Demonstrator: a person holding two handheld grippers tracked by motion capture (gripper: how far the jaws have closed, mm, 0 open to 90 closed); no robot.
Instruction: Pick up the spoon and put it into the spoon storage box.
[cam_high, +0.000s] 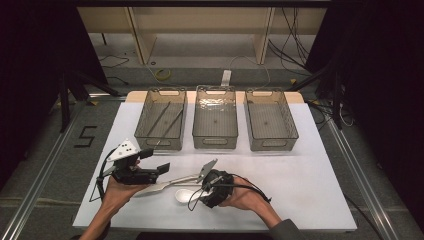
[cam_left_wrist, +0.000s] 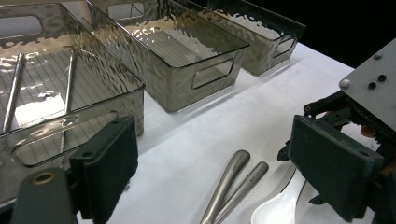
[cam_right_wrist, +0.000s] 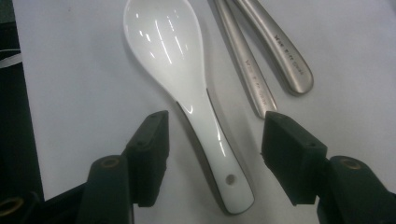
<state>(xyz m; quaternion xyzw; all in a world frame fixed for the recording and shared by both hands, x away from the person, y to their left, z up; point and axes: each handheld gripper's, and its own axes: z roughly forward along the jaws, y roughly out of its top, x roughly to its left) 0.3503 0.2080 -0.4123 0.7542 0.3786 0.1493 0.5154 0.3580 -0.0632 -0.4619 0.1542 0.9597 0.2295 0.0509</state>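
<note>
Two engraved metal handles (cam_right_wrist: 275, 65), lettering unreadable, floor mark "5" (cam_high: 86, 136)

3 bins (cam_high: 215, 137), 2 chopsticks (cam_high: 165, 120), 2 metal utensils (cam_right_wrist: 275, 51), 1 white spoon (cam_right_wrist: 182, 74).

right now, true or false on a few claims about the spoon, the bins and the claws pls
1. The white spoon lies between the right claw jaws, not yet pinched. True.
2. The left bin holds two thin metal sticks. True.
3. The middle bin holds a fork. False: nothing shows in it.
4. The left claw grips a metal handle. False: its jaws stand open, with two metal handles lying on the table between them.
</note>
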